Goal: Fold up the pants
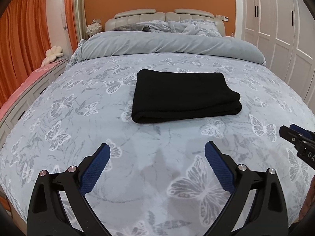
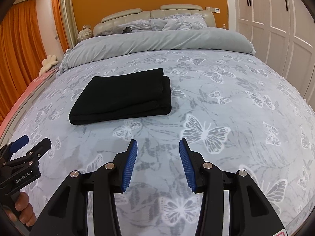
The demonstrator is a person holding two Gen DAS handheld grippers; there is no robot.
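The black pants point(image 1: 184, 96) lie folded into a flat rectangular stack on the butterfly-print bed cover point(image 1: 78, 118). They also show in the right wrist view point(image 2: 124, 97), left of centre. My left gripper point(image 1: 157, 147) is open and empty, held above the bed in front of the pants and apart from them. My right gripper point(image 2: 158, 142) is open and empty, to the right of the pants and nearer the bed's foot. The right gripper shows at the right edge of the left wrist view point(image 1: 295, 137). The left gripper shows at the left edge of the right wrist view point(image 2: 31, 143).
A rolled grey duvet point(image 1: 167, 45) and pillows point(image 1: 193, 26) lie across the head of the bed below a padded headboard point(image 1: 163, 15). A low pink-topped bench point(image 1: 35, 74) runs along the left side. White wardrobe doors point(image 1: 279, 29) stand on the right.
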